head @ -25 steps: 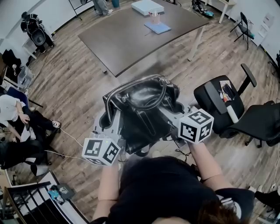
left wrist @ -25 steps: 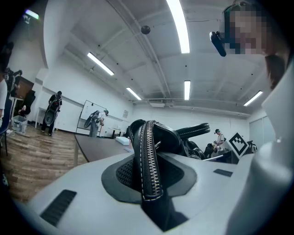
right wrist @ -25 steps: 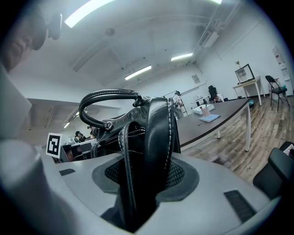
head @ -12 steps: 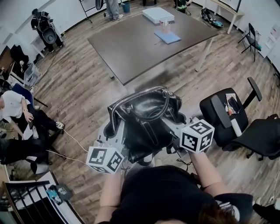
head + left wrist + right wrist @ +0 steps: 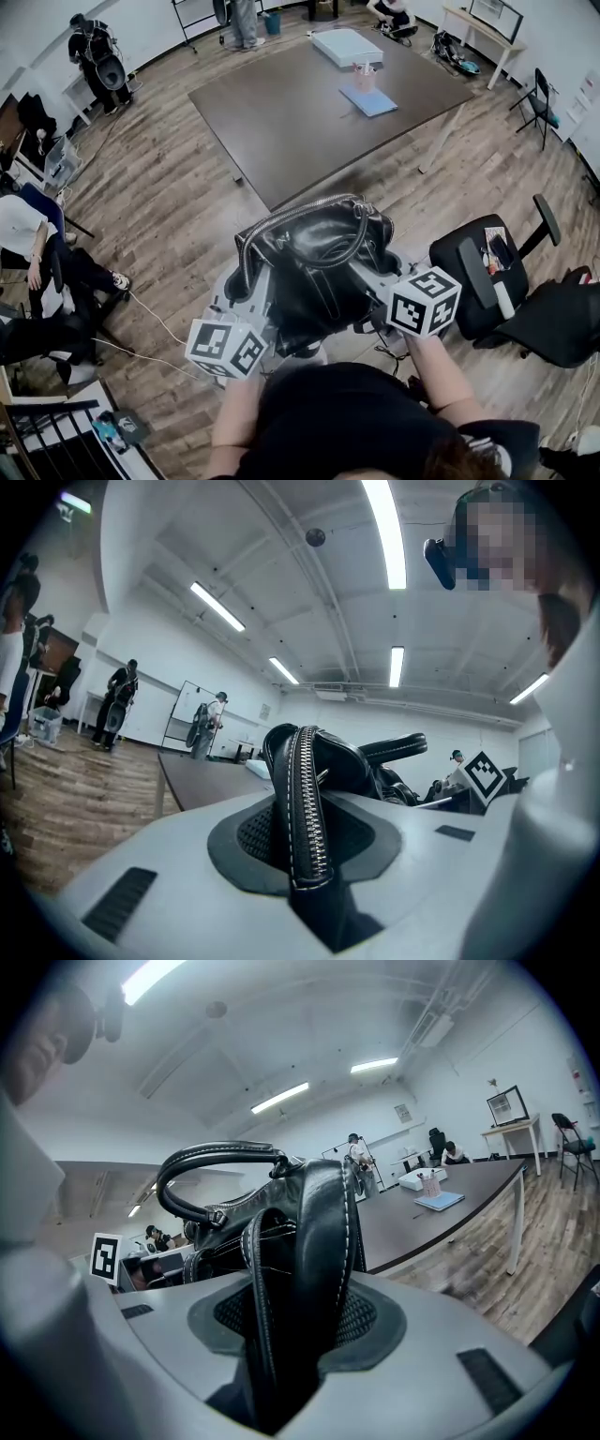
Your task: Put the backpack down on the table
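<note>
Carry step: the left tool (image 5: 247,292) pinches the backpack (image 5: 314,258) by its zipped edge and the right tool (image 5: 371,277) by a side fold. It hangs above the floor (image 5: 169,206) (bench (image 5: 281,112) ahead, well apart). Next: get over the bench, then lower.

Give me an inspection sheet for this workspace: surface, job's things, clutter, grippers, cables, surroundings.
Surface: dark table, near half bare.
Job's things: black backpack held in the air over the wood floor, short of the table.
Clutter: white box, blue notebook and small container at the table's far end.
Grippers: left gripper shut on the backpack's zipper edge; right gripper shut on its other side.
Cables: one thin cable on the floor at left.
Surroundings: black office chair at right; seated person at left.
</note>
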`<action>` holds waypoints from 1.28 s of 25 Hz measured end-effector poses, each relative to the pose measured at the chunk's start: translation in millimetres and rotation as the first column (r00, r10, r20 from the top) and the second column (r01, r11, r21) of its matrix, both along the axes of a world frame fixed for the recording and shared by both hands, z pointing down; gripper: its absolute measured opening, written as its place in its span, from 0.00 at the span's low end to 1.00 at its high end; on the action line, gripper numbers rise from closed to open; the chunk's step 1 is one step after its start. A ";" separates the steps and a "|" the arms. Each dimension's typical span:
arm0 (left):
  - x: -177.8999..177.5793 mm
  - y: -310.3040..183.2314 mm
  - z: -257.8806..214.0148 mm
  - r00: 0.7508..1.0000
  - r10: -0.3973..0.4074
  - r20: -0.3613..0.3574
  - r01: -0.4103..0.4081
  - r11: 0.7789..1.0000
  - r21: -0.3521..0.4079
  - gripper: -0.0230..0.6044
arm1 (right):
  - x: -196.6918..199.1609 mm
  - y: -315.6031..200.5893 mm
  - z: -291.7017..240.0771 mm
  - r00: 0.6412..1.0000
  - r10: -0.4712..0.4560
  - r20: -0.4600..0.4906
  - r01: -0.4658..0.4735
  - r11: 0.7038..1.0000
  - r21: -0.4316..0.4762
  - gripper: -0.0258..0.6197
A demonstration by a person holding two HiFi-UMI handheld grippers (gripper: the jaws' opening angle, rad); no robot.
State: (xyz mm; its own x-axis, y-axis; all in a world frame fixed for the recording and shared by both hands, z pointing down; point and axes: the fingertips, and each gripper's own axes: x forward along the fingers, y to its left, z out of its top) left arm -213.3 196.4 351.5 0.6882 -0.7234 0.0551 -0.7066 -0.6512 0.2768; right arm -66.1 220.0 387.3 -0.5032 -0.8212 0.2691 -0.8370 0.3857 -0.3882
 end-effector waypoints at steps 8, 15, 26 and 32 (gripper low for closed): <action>-7.9 -61.6 -21.1 1.000 0.031 -0.005 -0.030 0.999 0.020 0.20 | -8.8 -59.2 -18.1 1.000 0.022 0.001 -0.022 1.000 0.007 0.33; -17.2 -108.7 -35.7 0.996 0.075 -0.038 -0.074 0.996 0.040 0.19 | -17.7 -106.8 -34.0 0.998 0.053 -0.015 -0.053 0.998 0.024 0.33; -22.7 -164.5 -47.5 0.992 0.120 -0.044 -0.117 0.991 0.065 0.19 | -24.7 -159.4 -45.8 0.996 0.091 -0.023 -0.090 0.996 0.021 0.32; -13.7 -187.6 -62.8 0.994 0.098 -0.057 -0.092 0.991 0.097 0.19 | -14.2 -188.2 -62.6 0.997 0.066 -0.031 -0.064 0.996 0.062 0.32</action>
